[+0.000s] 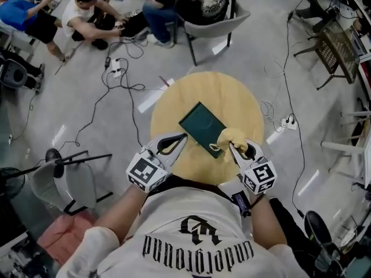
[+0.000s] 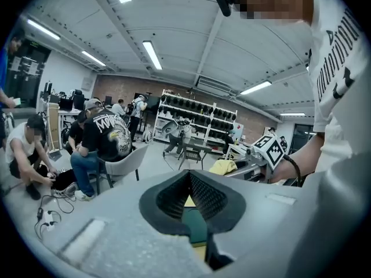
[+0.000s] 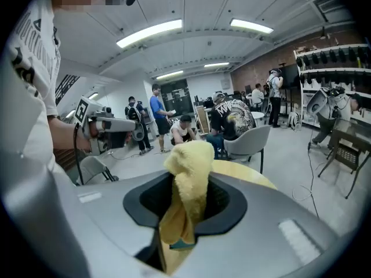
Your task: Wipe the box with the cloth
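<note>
Two grippers at box [image 1: 202,125], which lies on round table [image 1: 174,97]. Right gripper [image 1: 233,148] clamped on yellow cloth [image 1: 232,136], and cloth touches box's near corner. Left gripper [image 1: 183,136] has jaws together at box's left corner, likely steadying. Wiping looks just begun. Next move calls for sweeping cloth across box top.

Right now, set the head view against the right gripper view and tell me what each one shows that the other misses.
Only the head view: the whole green box lying flat on the round table, with the left gripper tip at its near left edge. Only the right gripper view: the right gripper shut on the yellow cloth, which bunches up between its jaws, and the ceiling lights. Both: the cloth, the table's yellow top and the left gripper.
</note>
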`<state>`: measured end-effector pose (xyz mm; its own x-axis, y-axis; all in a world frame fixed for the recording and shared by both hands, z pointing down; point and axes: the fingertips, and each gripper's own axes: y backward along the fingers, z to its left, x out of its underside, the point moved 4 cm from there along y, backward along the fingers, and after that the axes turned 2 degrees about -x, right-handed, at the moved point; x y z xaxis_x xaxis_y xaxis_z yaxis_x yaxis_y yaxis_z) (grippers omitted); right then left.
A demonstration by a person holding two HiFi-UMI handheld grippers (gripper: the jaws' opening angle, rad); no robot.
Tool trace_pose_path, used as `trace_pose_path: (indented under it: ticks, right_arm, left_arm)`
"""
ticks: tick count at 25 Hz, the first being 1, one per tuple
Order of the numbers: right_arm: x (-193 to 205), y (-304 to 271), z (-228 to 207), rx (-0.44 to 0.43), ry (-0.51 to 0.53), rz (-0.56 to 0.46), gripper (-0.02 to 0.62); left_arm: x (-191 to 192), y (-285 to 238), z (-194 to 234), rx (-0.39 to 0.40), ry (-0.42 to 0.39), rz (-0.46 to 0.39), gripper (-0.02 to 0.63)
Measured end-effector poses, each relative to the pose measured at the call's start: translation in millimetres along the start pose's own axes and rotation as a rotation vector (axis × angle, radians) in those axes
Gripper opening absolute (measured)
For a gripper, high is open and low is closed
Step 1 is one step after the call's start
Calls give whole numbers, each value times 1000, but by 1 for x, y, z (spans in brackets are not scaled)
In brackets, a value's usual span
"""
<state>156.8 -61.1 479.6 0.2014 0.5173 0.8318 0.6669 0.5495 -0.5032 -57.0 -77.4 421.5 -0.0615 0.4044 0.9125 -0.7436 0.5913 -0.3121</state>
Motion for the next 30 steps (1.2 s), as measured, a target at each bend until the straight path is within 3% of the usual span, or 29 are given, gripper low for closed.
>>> trace_pose_path:
  ticks: [8,13,30]
  right_arm:
    - [75,-55,-25,69,-14,209,103]
    - [103,-84,-44,113,-59,278,104]
    - [70,-209,-50,43,35,323,104]
  left_arm:
    - [32,-5,30,15,42,45,8]
    - [47,-11,44,19,57,66,8]
    - [76,-12,88,19,106,90,8]
